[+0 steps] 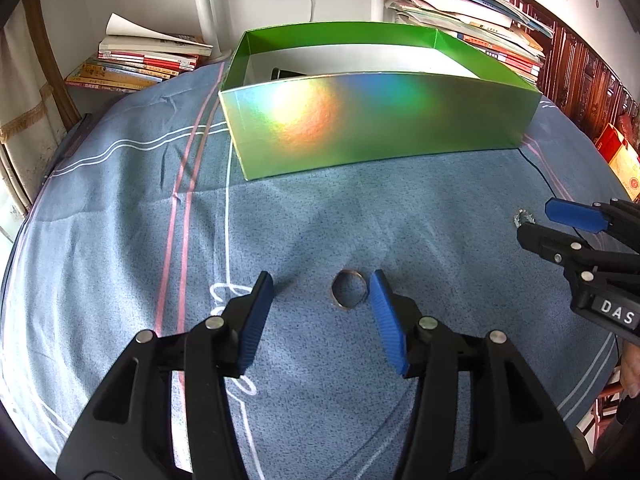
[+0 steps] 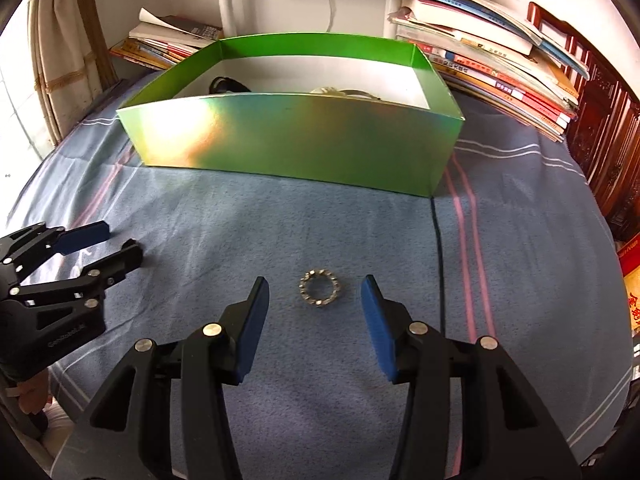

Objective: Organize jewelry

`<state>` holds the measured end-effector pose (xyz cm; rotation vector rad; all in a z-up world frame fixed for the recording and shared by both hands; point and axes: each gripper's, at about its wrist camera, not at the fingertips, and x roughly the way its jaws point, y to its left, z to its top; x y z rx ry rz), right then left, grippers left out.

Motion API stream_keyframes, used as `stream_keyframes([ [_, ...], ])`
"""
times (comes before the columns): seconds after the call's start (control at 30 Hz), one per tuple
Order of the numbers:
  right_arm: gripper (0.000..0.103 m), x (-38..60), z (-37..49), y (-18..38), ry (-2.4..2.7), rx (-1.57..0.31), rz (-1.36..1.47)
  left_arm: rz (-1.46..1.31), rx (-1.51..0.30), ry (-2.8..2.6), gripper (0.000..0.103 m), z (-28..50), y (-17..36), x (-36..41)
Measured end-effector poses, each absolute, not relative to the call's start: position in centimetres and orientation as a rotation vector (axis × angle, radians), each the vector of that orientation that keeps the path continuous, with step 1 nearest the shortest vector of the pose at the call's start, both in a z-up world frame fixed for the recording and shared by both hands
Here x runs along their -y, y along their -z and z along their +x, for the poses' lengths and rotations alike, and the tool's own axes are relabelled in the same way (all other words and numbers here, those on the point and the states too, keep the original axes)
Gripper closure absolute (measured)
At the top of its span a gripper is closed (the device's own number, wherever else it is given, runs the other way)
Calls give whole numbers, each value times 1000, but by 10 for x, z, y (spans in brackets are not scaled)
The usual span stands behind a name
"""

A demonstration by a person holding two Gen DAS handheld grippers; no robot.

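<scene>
From the left wrist, the left gripper [image 1: 322, 286] sits spread wide around a thin smooth ring [image 1: 349, 289] hugging its right pad, so it'll probably skid on the soft blue cloth [image 1: 120, 208], while the right wrist shows the right gripper [image 2: 315, 291] also wide open around a knobbly beaded ring [image 2: 321, 291], short of the shiny green box [image 2: 304, 140].

- A plain metal ring [image 1: 349, 289] lies flat on the blue cloth, in front of the green box [image 1: 376, 120], well apart from it.
- A silver beaded ring [image 2: 321, 293] lies flat on the cloth, also in front of the box.
- Inside the box lie a dark item [image 2: 224, 85] and a pale one [image 2: 332, 91], mostly hidden.
</scene>
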<state>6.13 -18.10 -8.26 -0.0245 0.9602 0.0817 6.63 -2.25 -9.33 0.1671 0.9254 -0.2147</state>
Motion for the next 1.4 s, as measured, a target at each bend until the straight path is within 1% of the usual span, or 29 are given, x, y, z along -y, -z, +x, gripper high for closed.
stream_keyframes([
  [0.2, 56, 181, 66, 89, -43, -954, -24, 191, -911, 216, 53, 67, 93, 32],
  [0.23, 56, 181, 66, 89, -44, -952, -23, 194, -909, 216, 55, 67, 93, 34],
  [0.27, 58, 181, 65, 89, -49, -950, -24, 193, -907, 220, 60, 68, 93, 35],
  [0.3, 63, 181, 65, 89, -58, -949, -22, 190, -907, 225, 62, 68, 93, 36],
  [0.33, 67, 180, 65, 89, -71, -949, -18, 185, -907, 232, 67, 68, 93, 37],
  [0.37, 75, 178, 64, 89, -79, -948, -19, 184, -907, 237, 73, 68, 93, 38],
  [0.4, 81, 176, 65, 89, -80, -947, -25, 184, -906, 243, 76, 67, 93, 39],
  [0.43, 81, 174, 64, 89, -75, -945, -33, 184, -907, 247, 83, 67, 93, 39],
  [0.47, 82, 173, 64, 88, -75, -942, -38, 186, -907, 247, 85, 67, 93, 40],
  [0.9, 82, 171, 64, 85, -85, -936, -27, 181, -902, 224, 85, 65, 90, 38],
  [1.13, 82, 164, 66, 52, -94, -843, -47, 166, -825, 197, 85, 71, 57, 29],
  [1.23, 82, 162, 65, 59, -105, -862, -49, 160, -827, 195, 85, 70, 55, 28],
  [1.4, 82, 167, 69, 77, -81, -917, -15, 158, -893, 185, 85, 72, 75, 29],
])
